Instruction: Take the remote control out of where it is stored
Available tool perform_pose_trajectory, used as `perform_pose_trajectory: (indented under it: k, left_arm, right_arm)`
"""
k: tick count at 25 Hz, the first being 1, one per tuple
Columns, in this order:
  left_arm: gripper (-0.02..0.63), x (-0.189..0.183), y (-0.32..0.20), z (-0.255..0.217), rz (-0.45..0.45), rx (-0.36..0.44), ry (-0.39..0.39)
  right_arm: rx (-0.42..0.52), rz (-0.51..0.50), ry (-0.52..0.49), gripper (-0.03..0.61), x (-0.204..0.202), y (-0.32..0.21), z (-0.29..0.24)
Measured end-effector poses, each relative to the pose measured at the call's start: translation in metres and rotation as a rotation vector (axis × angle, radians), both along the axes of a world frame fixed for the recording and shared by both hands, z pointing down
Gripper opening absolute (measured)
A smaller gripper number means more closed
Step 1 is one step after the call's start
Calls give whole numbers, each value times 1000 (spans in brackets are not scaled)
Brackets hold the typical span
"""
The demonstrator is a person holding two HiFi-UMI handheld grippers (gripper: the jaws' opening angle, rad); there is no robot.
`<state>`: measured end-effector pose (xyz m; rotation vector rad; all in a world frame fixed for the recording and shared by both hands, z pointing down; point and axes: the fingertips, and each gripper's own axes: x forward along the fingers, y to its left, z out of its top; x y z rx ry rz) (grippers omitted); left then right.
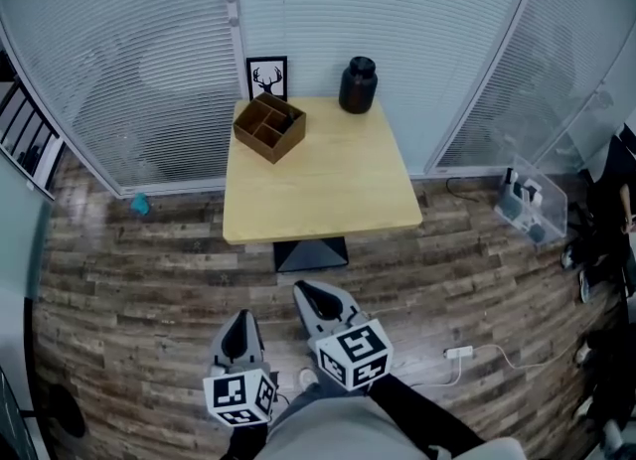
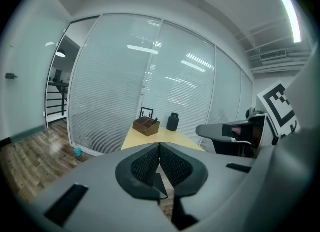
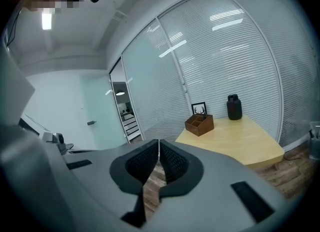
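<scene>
A wooden organiser box (image 1: pixel 269 127) with several compartments stands at the far left corner of the light wooden table (image 1: pixel 328 190). A slim dark object (image 1: pixel 284 119), possibly the remote control, stands in one compartment; it is too small to tell. My left gripper (image 1: pixel 238 317) and right gripper (image 1: pixel 303 289) hang low over the floor, well short of the table's front edge. Both are shut with nothing between the jaws. The box (image 2: pixel 146 125) shows far ahead of the left gripper (image 2: pixel 159 144). In the right gripper view the box (image 3: pixel 199 124) lies beyond the right gripper (image 3: pixel 159 141).
A black jar (image 1: pixel 358 84) and a framed deer picture (image 1: pixel 266 77) stand at the table's back edge against the blind-covered glass wall. On the floor lie a clear plastic bin (image 1: pixel 532 205) at right, a white power strip (image 1: pixel 459 353) with cable, and a small blue object (image 1: pixel 140 206) at left.
</scene>
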<state>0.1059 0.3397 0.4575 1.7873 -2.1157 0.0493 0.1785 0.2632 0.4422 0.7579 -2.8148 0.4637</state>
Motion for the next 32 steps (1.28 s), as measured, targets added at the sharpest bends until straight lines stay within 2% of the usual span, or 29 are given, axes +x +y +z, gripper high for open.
perform_pose_trajectory:
  k: [8,21,32]
  left_arm:
    - [9,-23,-67,-2,-18,-2,-6]
    - [8,-62,-169,-16,-101,3,-30]
    - [9,-76,-204,-13,-114,-13,-34]
  right_arm:
    - [-9,-43,-5,6,-27,-65,-3]
    - [-11,-146,-19,6,-71,-158,-8]
    - [-33,-163,-11,8,-89,-191,-1]
